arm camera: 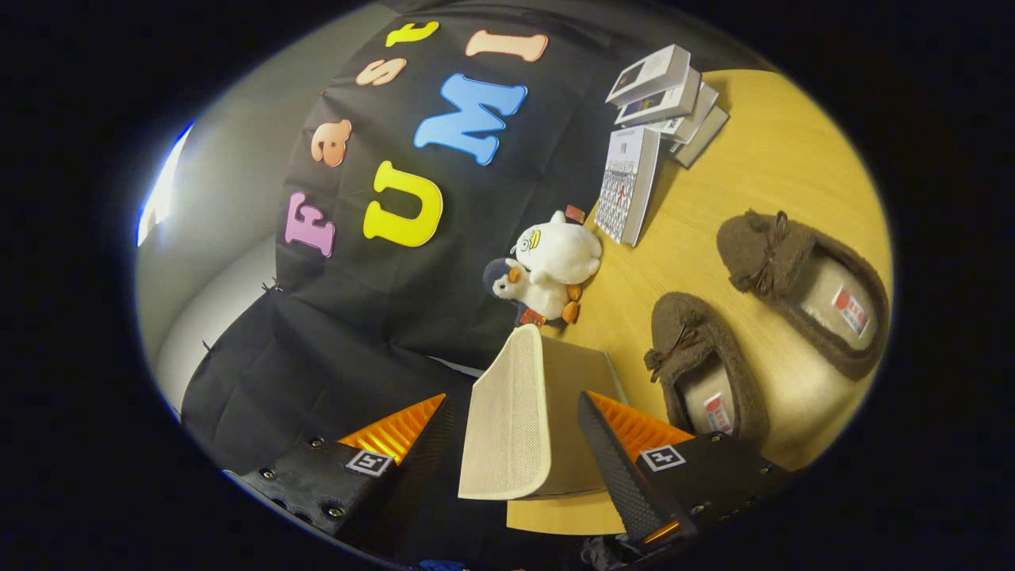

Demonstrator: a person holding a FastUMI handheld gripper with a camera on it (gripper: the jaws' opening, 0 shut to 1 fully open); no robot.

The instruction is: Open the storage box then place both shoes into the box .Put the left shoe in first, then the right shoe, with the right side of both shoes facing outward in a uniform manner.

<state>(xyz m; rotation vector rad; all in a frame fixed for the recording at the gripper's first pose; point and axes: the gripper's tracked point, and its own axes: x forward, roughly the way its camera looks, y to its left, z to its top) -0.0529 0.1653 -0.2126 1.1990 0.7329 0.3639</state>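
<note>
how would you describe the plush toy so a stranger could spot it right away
Start at the round wooden table and go to its edge by the black cloth wall. The plush toy lies there, beyond the open gripper and the storage box: white, soft, with orange feet.

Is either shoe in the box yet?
No. Both shoes lie on the table beside the box, whose lid stands between the open claw fingers.

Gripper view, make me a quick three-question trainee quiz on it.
1. True or false: both shoes are already in the box.
2. What lies between the gripper fingers? A) a shoe B) the box lid C) a book
3. What sits beyond the box, by the cloth wall?

Key:
1. False; they lie on the table.
2. B; the fingers are spread, not pressing it.
3. Plush toys.
</note>
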